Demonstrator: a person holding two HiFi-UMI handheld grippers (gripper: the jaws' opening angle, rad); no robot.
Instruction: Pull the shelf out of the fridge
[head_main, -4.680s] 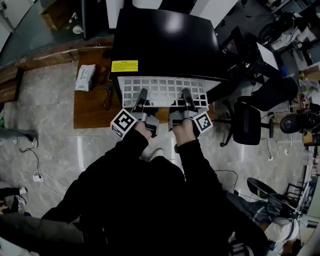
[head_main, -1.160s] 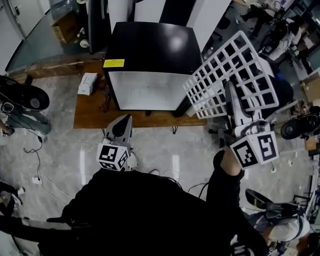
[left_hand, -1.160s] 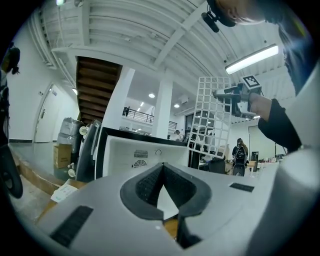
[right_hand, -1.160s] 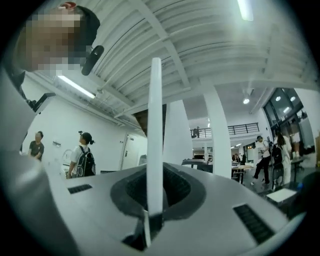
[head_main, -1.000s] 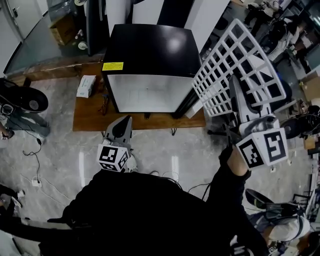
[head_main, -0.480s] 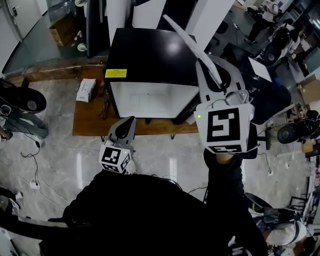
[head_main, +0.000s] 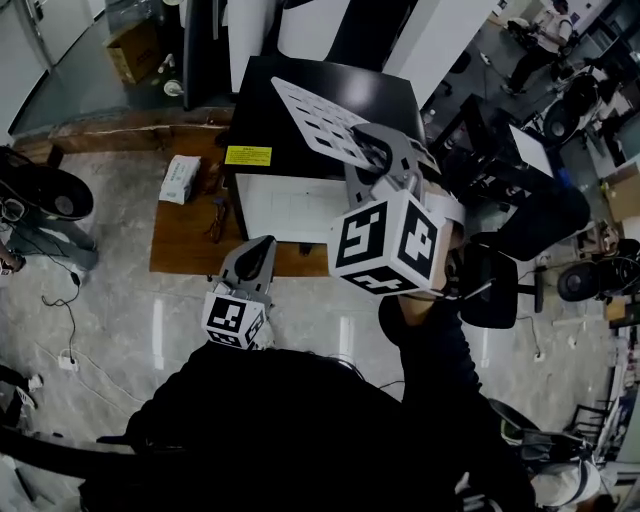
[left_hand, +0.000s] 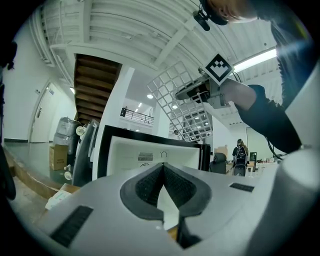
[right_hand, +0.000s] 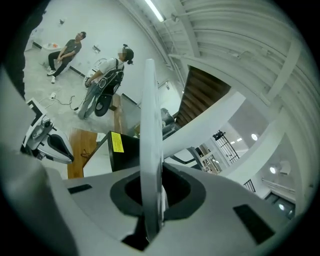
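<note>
The black mini fridge (head_main: 330, 85) stands on a wooden board, its white inside (head_main: 285, 205) facing me. The white grid shelf (head_main: 318, 120) is out of the fridge and hangs over its top, with my right gripper (head_main: 375, 152) shut on its near edge. In the right gripper view the shelf (right_hand: 150, 130) runs edge-on between the pads of the right gripper (right_hand: 152, 200). My left gripper (head_main: 250, 262) is low in front of the fridge, shut and holding nothing. In the left gripper view the left gripper (left_hand: 162, 172) points level at the fridge (left_hand: 150, 150), and the shelf (left_hand: 182, 110) shows high above it.
The wooden board (head_main: 180, 235) lies under the fridge, with a white packet (head_main: 180, 178) on its left part. A black office chair (head_main: 495, 280) stands to the right. A cardboard box (head_main: 130, 48) sits at the back left. Cables lie on the marble floor (head_main: 90, 320).
My right gripper has swung the shelf from the right side leftward over the fridge top and lower, rolling it from a steep tilt to nearly flat. The left gripper has edged slightly toward the fridge.
</note>
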